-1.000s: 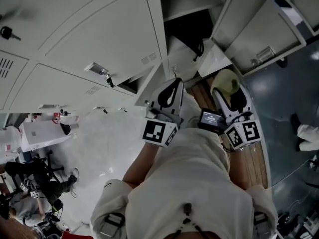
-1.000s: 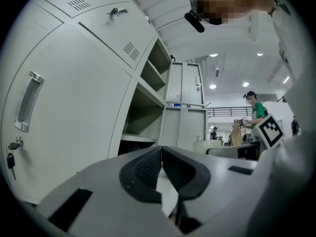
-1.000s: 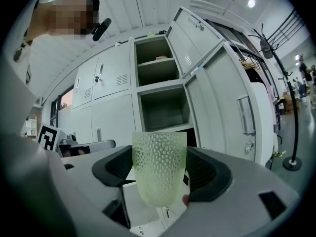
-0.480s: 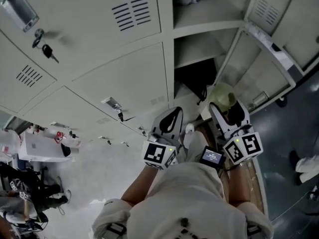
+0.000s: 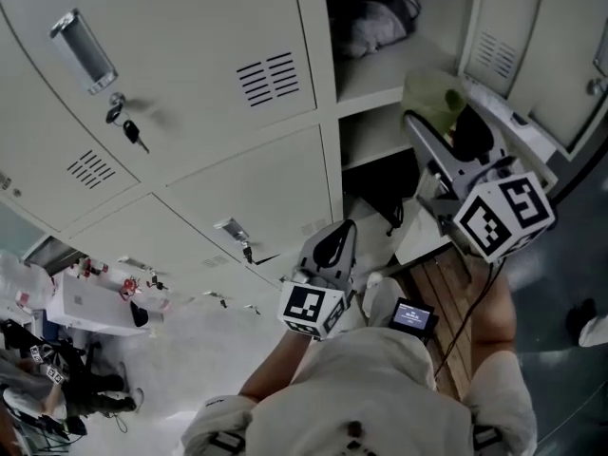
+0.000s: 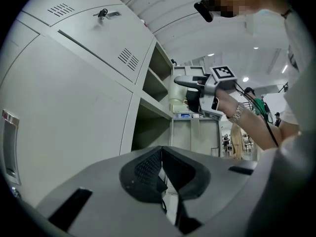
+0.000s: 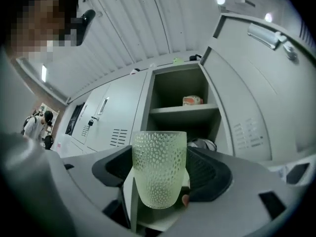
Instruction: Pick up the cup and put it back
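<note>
— So, the cup (image 7: 159, 169) is up in the right gripper (image 5: 454, 126), its fingers (image 7: 210, 174) clamped on the dimpled sides. It's upright, in the air, just in front of the open locker (image 7: 177, 90).

— And the left gripper (image 6: 162, 174)?

— Down low by the person's waist, fingers (image 6: 143, 172) pressed together with nothing between them. It's out of this job, I'd say.

— What would you mind, putting the cup back?

— It looks like thin, slick glass, so I'd not slacken the squeeze, and I'd carry it level. The shelf (image 5: 408, 65) nearest the cup has a grey bundle (image 5: 380, 22) lying on it. I'd aim for a bare patch beside that, not against it.

— The door (image 5: 499, 36) hangs open on the right.

— Yes, close by the gripper's side, so go in straight rather than sweeping across. Set the base down flat first and only then let the fingers part. Then draw back along the same line, so a finger doesn't catch the rim and tip it
</note>
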Demonstrator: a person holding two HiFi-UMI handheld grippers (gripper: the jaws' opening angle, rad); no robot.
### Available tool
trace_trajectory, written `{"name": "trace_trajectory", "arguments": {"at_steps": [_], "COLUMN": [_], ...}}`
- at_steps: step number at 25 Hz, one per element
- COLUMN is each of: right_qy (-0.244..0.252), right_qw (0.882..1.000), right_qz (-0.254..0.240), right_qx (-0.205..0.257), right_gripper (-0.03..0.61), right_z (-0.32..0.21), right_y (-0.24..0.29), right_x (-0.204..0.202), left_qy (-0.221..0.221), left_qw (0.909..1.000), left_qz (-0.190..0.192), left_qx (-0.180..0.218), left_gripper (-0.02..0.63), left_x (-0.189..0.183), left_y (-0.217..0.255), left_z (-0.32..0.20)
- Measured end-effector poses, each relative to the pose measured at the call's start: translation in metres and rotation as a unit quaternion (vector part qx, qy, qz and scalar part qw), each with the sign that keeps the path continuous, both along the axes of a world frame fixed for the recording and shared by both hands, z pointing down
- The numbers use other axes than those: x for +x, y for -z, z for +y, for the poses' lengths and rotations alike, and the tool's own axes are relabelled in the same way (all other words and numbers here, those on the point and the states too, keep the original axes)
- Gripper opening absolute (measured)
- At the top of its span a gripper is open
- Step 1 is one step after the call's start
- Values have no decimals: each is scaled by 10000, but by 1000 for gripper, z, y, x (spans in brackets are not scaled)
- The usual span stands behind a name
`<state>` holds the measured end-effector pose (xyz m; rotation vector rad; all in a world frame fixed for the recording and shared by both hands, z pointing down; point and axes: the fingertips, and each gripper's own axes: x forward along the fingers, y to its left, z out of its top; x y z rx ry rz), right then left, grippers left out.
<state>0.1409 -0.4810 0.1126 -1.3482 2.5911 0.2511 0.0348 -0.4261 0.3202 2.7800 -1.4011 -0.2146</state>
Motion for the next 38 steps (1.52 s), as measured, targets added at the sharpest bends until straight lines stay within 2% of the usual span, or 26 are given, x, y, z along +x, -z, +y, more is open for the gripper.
{"name": "trace_trajectory", "arguments": {"at_steps": [3, 8, 17, 22, 28, 38], "right_qy": [-30, -16, 322, 161, 188, 73], "right_qw": [9996, 9995, 9962, 9957, 9951, 9963], "right_qz": [208, 291, 78, 464, 513, 85], "right_qx": [163, 127, -802, -785, -826, -846], "right_gripper": [341, 341, 341, 341, 342, 344], "right_z": [-17, -53, -116, -121, -122, -101], "right_y": [27, 50, 35, 24, 26, 35], "right_x": [-9, -20, -32, -38, -40, -19], "left_qy": [40, 34, 78, 98, 38, -1], "left_qw": [10000, 9998, 9999, 9999, 9999, 9997], "left_qz": [0, -7, 23, 55, 71, 90], "left_qx": [42, 181, 91, -61, -137, -234], "left_gripper": [9, 9, 9, 9, 8, 9], "left_x": [-3, -5, -13, -19, -19, -22], "left_y": [5, 17, 11, 2, -4, -13], "left_z": [-5, -13, -20, -21, -21, -5]}}
